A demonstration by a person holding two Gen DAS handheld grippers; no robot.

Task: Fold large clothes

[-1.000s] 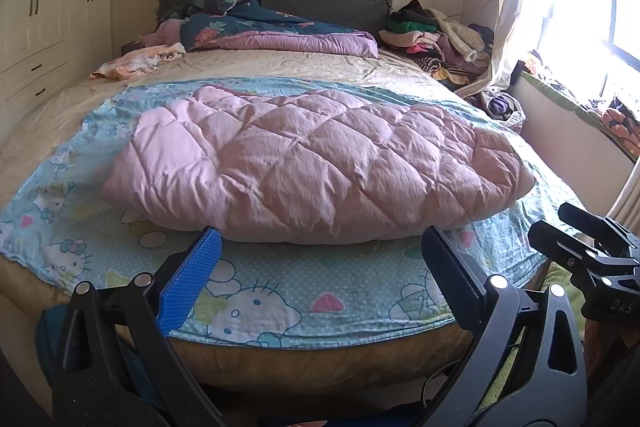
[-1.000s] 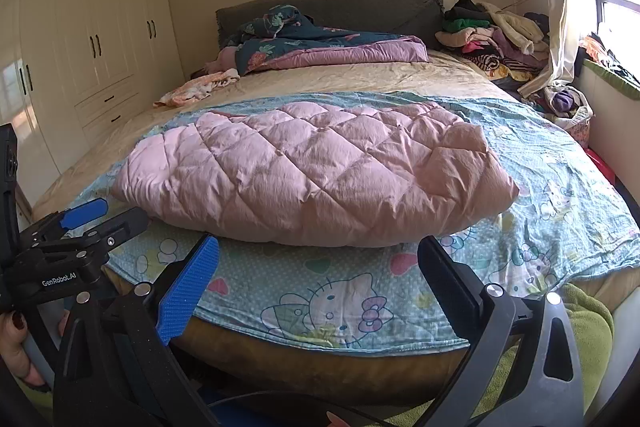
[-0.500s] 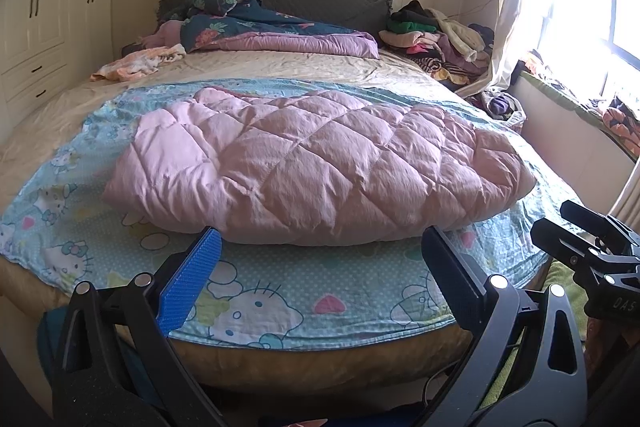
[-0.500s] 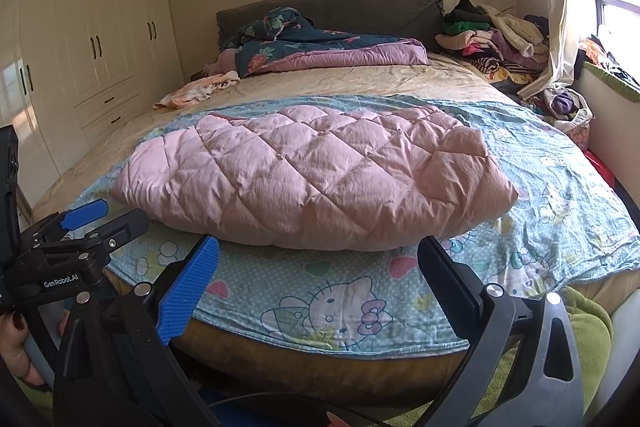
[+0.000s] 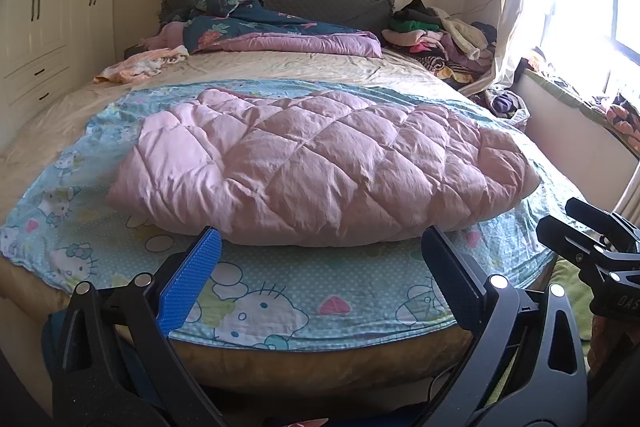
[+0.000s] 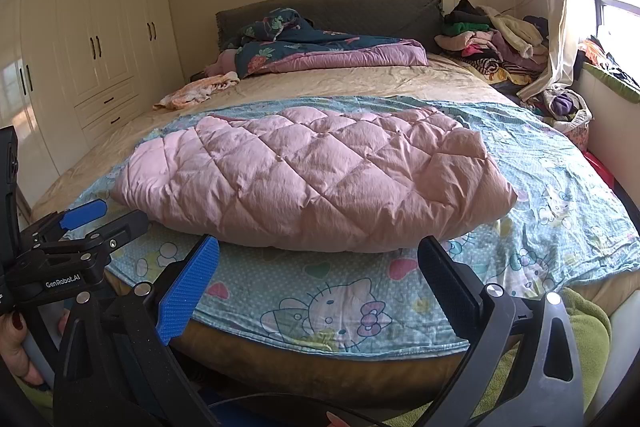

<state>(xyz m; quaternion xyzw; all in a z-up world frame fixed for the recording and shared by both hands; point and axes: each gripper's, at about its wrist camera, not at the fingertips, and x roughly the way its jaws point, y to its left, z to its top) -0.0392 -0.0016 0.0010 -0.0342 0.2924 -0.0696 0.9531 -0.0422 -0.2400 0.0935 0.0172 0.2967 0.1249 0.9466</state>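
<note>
My left claw (image 5: 320, 263) is spread wide and holds nothing; its blue-padded finger and its black finger stand apart over the near edge of the cartoon-cat sheet (image 5: 280, 291). The pink quilted garment (image 5: 320, 167) lies folded into a puffy bundle just beyond both fingertips, ahead of the claw and centred between them, not touched. My right claw (image 6: 318, 259) is likewise spread wide and empty, and the same pink bundle (image 6: 312, 179) sits straight ahead of it, just past the tips, resting on the sheet (image 6: 320, 299). Off to the left of my right claw I see the left one, held in a hand (image 6: 16, 347).
</note>
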